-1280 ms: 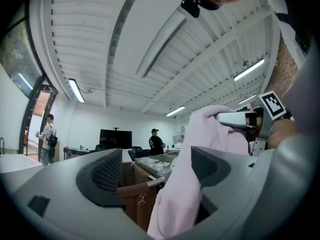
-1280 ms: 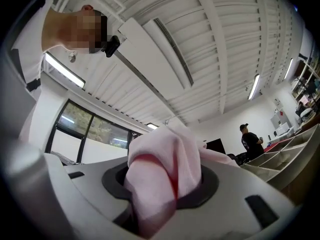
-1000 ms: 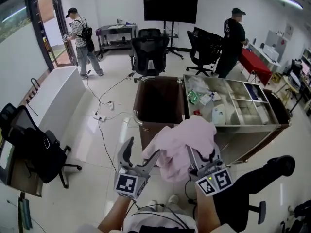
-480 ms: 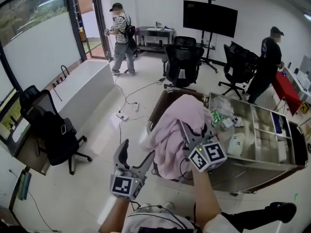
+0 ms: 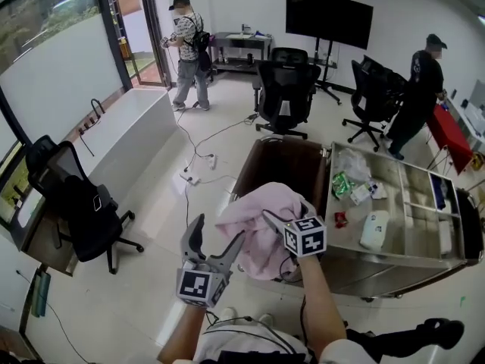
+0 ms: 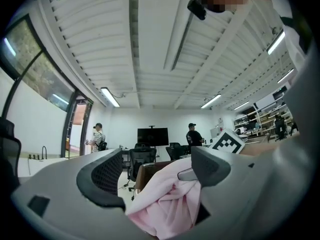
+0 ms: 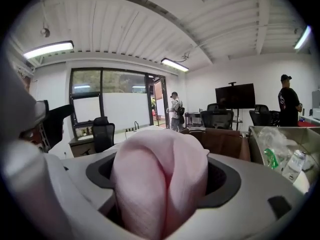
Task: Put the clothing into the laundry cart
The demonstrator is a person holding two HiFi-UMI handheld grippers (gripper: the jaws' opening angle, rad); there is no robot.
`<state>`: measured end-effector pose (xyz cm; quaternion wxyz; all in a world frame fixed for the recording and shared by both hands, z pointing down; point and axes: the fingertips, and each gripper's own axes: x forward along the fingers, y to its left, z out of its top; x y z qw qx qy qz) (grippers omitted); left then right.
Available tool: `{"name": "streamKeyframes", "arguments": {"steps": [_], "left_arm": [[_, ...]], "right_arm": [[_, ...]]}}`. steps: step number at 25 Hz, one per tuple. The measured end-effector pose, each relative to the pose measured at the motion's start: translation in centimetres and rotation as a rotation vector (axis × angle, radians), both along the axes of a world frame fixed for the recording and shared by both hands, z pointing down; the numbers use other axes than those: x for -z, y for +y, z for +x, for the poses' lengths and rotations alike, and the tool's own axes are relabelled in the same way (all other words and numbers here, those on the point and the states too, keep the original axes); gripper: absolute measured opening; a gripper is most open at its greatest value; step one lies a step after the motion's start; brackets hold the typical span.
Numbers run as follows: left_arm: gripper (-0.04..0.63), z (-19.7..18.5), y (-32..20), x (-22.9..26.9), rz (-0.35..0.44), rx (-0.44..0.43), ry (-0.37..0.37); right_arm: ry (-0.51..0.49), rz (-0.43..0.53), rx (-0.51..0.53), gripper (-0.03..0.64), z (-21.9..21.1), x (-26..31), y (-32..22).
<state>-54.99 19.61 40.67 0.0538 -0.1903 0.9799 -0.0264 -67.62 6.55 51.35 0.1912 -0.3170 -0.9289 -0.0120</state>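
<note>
Opening just now on the right gripper [image 5: 276,226], with the pink clothing [image 5: 254,233] bunched between the jaws and draped over them. Hanging at 6 o'clock of the brown laundry cart [image 5: 265,165], by its near rim. Spread wide on the left gripper [image 5: 218,232], at 8 o'clock of the clothing, gripping nothing

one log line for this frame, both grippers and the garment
right gripper: jaws opening, pink garment between them | left gripper: open, empty | laundry cart: garment at near rim, not in yet
</note>
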Motion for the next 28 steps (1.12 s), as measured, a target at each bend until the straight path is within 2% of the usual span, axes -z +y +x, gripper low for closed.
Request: {"name": "streamKeyframes", "arguments": {"steps": [5,7,10,12,14,17,22,25,28], "left_arm": [[0.410,-1.8,-1.2,-0.1,0.058,-0.045,0.027],[0.410,-2.4,-1.1,-0.8,0.043,-0.064,0.023],[0.410,-2.8,-0.9,-1.0,0.054,-0.072,0.027],[0.410,-2.8,-1.1,-0.8,0.054,-0.087,0.031],[0.410,-2.9,-1.0,-0.8,0.057,-0.092,0.033],[0.410,-3.2,-0.8,-0.6,0.066,-0.102,0.030],[0.410,-3.6,-0.7,-0.5,0.072,-0.122,0.028],[0.410,-3.5,-0.3,-1.0,0.024,-0.124,-0.019],[0.408,-3.4,-0.4,-1.1,-0.008,-0.111,-0.051]], "right_arm": [[-0.019,0.038,-0.021,0.477,0.9,1.5,-2.2],[-0.068,0.055,-0.086,0.473,-0.8,2.2,-3.2],[-0.167,0.175,-0.195,0.469,-4.8,3.0,-4.7],[-0.172,0.213,-0.198,0.469,-5.9,3.7,-4.6],[-0.206,0.163,-0.200,0.469,-5.7,5.2,-4.7],[-0.308,0.040,-0.229,0.469,-4.1,8.3,-5.8],[-0.461,-0.156,-0.212,0.468,1.6,12.9,-6.6],[-0.583,-0.195,-0.235,0.468,5.4,15.0,-7.5],[-0.661,-0.164,-0.311,0.466,8.2,15.3,-8.5]]}}
